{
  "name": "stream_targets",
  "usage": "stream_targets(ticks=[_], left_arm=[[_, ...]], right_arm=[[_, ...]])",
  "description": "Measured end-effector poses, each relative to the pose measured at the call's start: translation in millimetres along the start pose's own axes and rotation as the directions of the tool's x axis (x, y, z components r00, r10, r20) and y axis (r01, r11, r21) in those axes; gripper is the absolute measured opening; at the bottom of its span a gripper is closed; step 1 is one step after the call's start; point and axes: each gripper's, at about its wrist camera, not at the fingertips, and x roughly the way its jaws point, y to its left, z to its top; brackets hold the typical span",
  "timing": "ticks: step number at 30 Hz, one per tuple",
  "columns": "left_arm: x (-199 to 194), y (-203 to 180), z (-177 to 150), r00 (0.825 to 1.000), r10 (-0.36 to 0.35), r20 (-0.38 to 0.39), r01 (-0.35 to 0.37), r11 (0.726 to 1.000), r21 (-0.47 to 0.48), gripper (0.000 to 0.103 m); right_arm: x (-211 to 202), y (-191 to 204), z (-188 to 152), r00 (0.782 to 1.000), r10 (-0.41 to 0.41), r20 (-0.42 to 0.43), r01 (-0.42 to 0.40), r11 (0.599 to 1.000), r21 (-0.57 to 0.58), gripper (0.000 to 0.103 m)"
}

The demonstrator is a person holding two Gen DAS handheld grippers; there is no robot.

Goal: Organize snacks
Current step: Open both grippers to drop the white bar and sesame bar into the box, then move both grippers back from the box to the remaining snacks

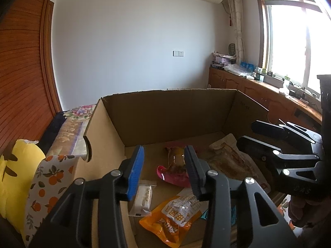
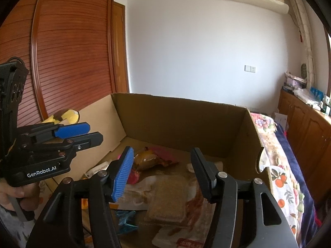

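Inside the cardboard box (image 1: 165, 115), both empty tools gape, the left tool (image 1: 165, 165) nearest the pink snack packet (image 1: 175, 175) dead ahead.

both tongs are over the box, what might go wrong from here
1. The left tongs and right tongs, both open and empty, hang close together over the brown cardboard box; they may collide.
2. The orange foil snack pouch overlaps other packets, so a grasp might catch two.
3. The large flat beige packet lies flat on the floor, and the fingers may slide off it.
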Motion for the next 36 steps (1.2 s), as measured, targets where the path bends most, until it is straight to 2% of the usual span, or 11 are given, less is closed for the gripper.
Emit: stream_targets(ticks=[11, 20, 27, 36], left_arm=[[-2, -1, -1, 1.0, 0.011, -0.006, -0.011, 1.0, 0.005, 0.046], [-33, 3, -6, 0.999, 0.033, -0.001, -0.033, 0.999, -0.006, 0.047], [-64, 5, -12, 0.999, 0.045, 0.003, -0.046, 0.999, 0.016, 0.048], [-102, 1, -33, 0.999, 0.045, -0.019, -0.044, 0.999, 0.027, 0.049]], right_arm=[[-1, -1, 0, 1.0, -0.013, 0.015, 0.013, 1.0, -0.005, 0.059], [-4, -1, 6, 0.998, -0.057, 0.028, 0.058, 0.998, -0.01, 0.059], [-41, 13, 29, 0.996, -0.047, 0.078, 0.048, 0.999, -0.004, 0.061], [-92, 41, 23, 0.999, -0.019, 0.031, 0.019, 1.0, 0.011, 0.062]])
